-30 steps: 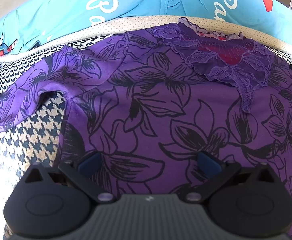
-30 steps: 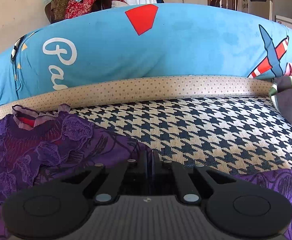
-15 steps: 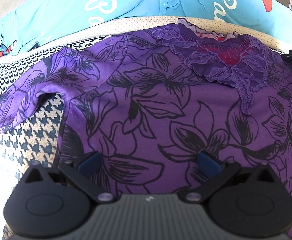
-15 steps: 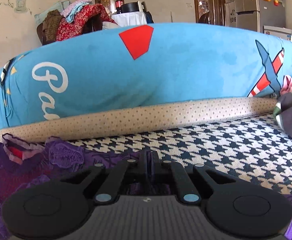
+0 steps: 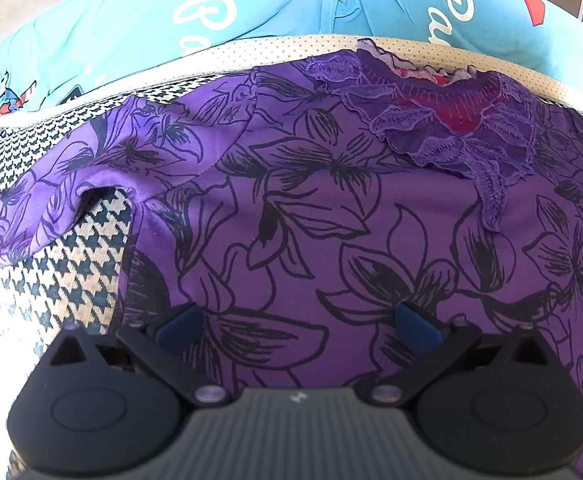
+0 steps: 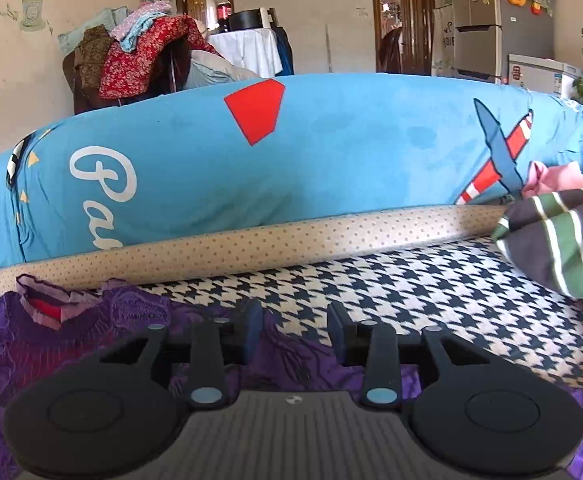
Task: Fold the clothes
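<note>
A purple floral top [image 5: 331,216] is spread flat on a houndstooth-patterned bed cover [image 6: 431,292], its lace neckline [image 5: 443,120] turned toward a long blue bolster [image 6: 291,160]. The left claw [image 5: 295,322] is held wide open just above the top's body, nothing gripped. The right claw [image 6: 294,330] is seen opening near the shoulder, no cloth pinched between its fingers. A striped garment [image 6: 563,236] is bundled at the right.

1. One purple floral garment [image 5: 331,208].
2. One striped folded cloth [image 6: 559,240].
3. One blue bolster pillow [image 6: 291,152].
4. One pink cloth [image 6: 555,176].
5. One fridge [image 6: 495,16].
6. Two doorways [image 6: 403,16].
</note>
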